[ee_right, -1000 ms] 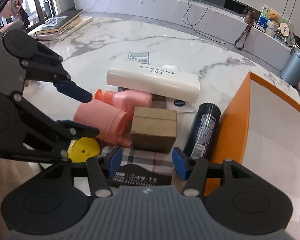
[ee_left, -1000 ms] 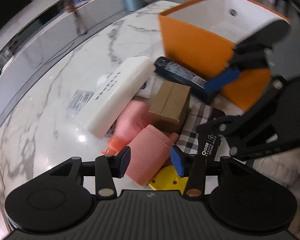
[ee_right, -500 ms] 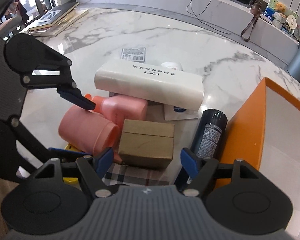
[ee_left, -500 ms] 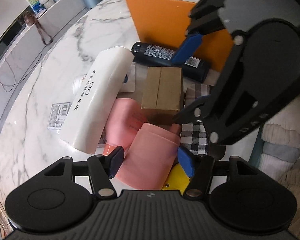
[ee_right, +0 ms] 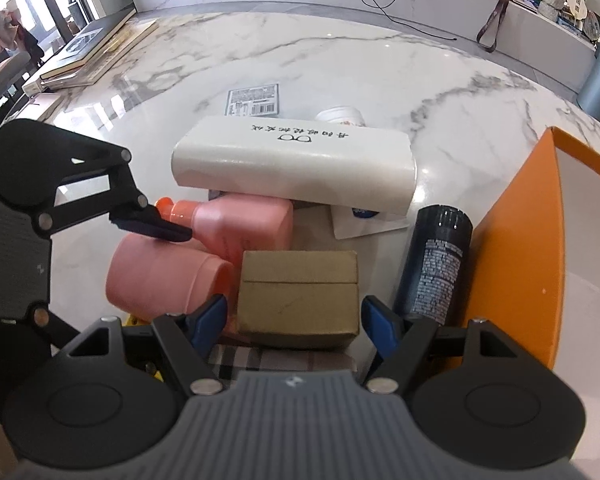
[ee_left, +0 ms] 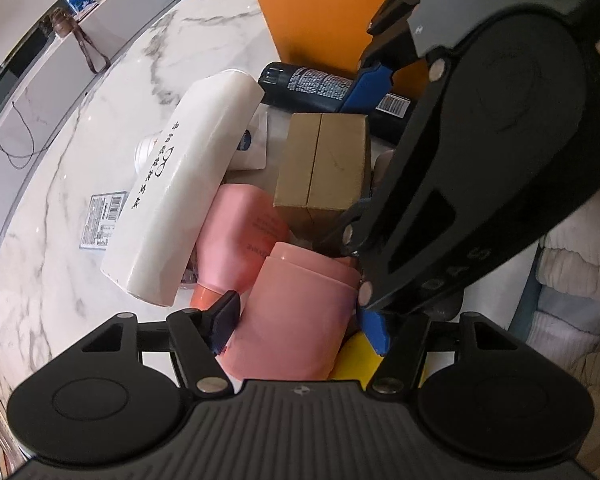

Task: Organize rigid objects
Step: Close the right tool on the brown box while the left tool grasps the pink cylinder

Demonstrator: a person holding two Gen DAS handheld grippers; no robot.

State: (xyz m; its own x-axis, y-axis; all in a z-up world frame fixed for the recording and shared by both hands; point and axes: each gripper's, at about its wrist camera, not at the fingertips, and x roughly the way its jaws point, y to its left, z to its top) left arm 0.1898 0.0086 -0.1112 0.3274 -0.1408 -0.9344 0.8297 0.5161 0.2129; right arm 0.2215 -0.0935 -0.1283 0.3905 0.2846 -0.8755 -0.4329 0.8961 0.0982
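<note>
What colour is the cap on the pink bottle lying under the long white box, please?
Orange; the cap on the pink bottle shows best in the right wrist view.

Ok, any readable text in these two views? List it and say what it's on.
None can be quoted with confidence.
white box: a line of Chinese characters beside a spectacles logo, strokes too unclear to quote.
black can: white fine print, plus a barcode in the left view, too small.
pink bottle: small print, blurred.
flat label on the table: barcode and print, too small.
</note>
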